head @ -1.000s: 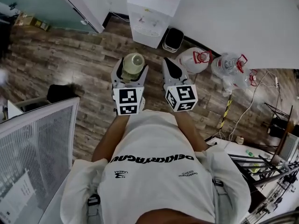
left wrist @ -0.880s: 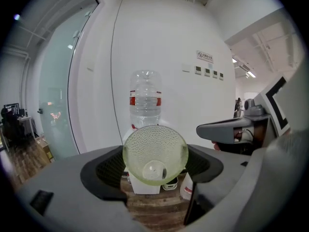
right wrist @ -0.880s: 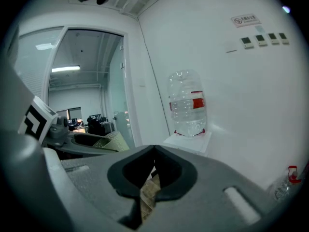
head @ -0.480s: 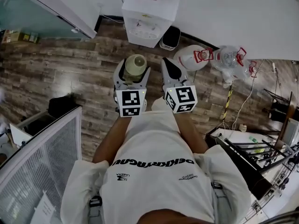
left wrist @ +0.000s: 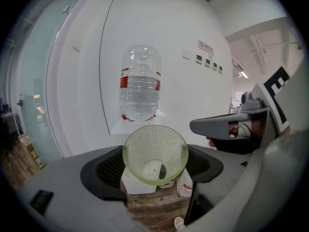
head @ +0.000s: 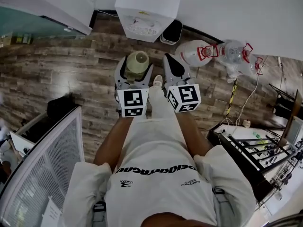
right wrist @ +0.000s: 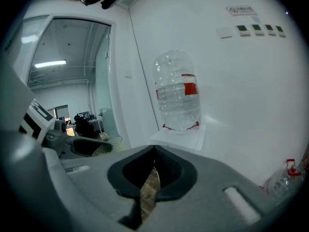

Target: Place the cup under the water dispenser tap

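A pale green textured cup [head: 137, 63] sits between the jaws of my left gripper [head: 134, 70], which is shut on it; in the left gripper view the cup [left wrist: 155, 154] fills the gap with its mouth toward the camera. The white water dispenser [head: 145, 15] stands against the wall a short way ahead, its clear bottle [left wrist: 140, 83] on top. Beside the cup, my right gripper [head: 171, 66] has its jaws together and holds nothing; its own view shows only a thin slit at the right gripper [right wrist: 153, 154]. The dispenser's taps are hidden behind the cup.
A black bin [head: 171, 33] stands right of the dispenser. Two spare water bottles [head: 196, 53] with red handles lie on the wood floor further right. A glass wall [head: 28, 25] runs at the left, a mesh partition [head: 42, 164] at the lower left, and a metal rack [head: 255, 150] at the right.
Both grippers and the person have moved forward toward the dispenser, which now sits nearer. The cup stays held in the left gripper throughout.
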Tool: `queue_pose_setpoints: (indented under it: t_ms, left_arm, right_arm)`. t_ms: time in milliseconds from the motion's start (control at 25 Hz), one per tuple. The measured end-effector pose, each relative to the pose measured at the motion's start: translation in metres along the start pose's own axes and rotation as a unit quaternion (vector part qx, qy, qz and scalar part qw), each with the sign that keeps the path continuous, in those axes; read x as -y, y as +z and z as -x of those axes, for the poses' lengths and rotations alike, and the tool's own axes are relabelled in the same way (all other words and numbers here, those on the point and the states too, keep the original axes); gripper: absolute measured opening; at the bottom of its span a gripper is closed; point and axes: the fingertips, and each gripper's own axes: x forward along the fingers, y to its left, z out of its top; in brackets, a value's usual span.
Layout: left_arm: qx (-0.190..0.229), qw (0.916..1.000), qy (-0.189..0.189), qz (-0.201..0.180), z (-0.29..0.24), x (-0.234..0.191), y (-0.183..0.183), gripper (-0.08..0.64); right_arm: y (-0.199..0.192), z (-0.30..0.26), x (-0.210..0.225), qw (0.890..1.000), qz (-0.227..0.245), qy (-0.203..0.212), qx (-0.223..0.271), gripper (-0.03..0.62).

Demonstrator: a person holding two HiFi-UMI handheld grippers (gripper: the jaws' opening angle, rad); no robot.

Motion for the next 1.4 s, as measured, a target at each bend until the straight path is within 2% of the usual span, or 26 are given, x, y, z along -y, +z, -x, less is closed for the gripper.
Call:
queue_pose_setpoints:
  t_ms: [360, 720, 1160, 1400]
  left_arm:
    - [-0.009, 0.9997, 0.024, 0.006, -0.071, 0.012, -0.026, 0.37]
    - [-0.021, 0.9993, 0.031, 0.01, -0.135, 0.02, -0.059, 0.371]
    - [-0.038, 0.9984, 0.034, 0.023, -0.183, 0.016, -0.11, 0.371]
    - [-0.044, 0.9985, 0.029, 0.015, -0.214, 0.011, -0.134, 0.371]
  right_arm:
    - [-0.046, -0.029, 0.056, 1.0, -0.014, 0.006, -0.014, -0.002]
    - [-0.081, -0.058, 0.093, 1.0, -0.013, 0.006, -0.019, -0.002]
    - [-0.13, -0.082, 0.112, 0.999, -0.022, -0.004, -0.031, -0.002]
    - [-0.158, -0.1, 0.125, 0.999, -0.033, -0.01, -0.034, -0.002]
